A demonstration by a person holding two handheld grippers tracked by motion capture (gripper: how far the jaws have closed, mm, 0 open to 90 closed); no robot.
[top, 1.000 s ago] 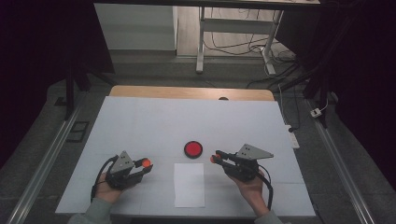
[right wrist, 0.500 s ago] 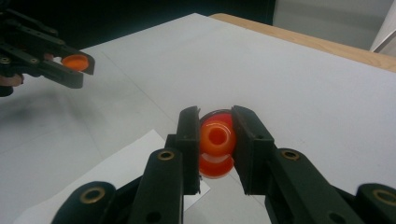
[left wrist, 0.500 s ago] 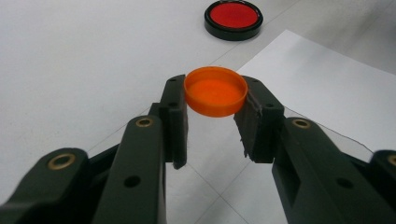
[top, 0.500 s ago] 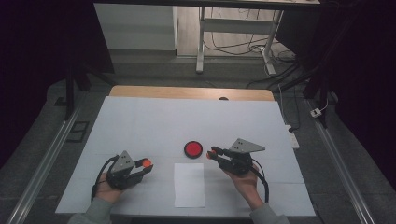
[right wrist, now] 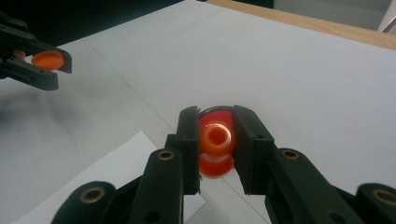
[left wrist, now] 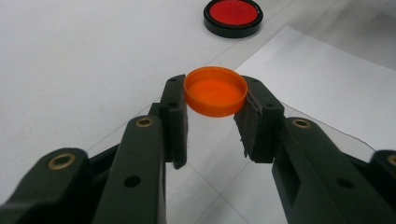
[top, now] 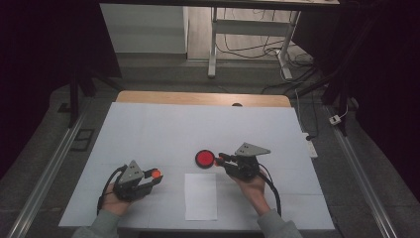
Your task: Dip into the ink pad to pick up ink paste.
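**Both tongs loaded over the white table**

The table [top: 163,134] carries a wide white cover, with a strip of bare wood along its far edge. On the near part of it, between the person's two hands, lies a white sheet of paper [top: 201,196], flat and lengthways toward the person.

The left tongs [top: 154,176] sit at the near left of the table in the high view, well apart from the paper's left edge, in the person's left hand [top: 115,201]. They are clenched on an orange cap [left wrist: 215,91]: in the left gripper view the cap sits between the tips of the two black pads, open side up, with its rim pressed on both sides and clear of the table below it.

The right tongs [top: 222,159] are held in the right hand [top: 252,186], just beyond the paper's far right corner, and point left toward a red disc with a black rim [top: 205,158] that lies flat on the table. In the high view their tips are just beside the disc; whether they touch it I cannot tell. These tongs are clenched too, on a small orange piece [right wrist: 216,140] that shows a round, hollow end facing the camera in the right gripper view; its full shape is hidden by the pads. Behind it in that view the disc's black rim shows between the jaw tips.
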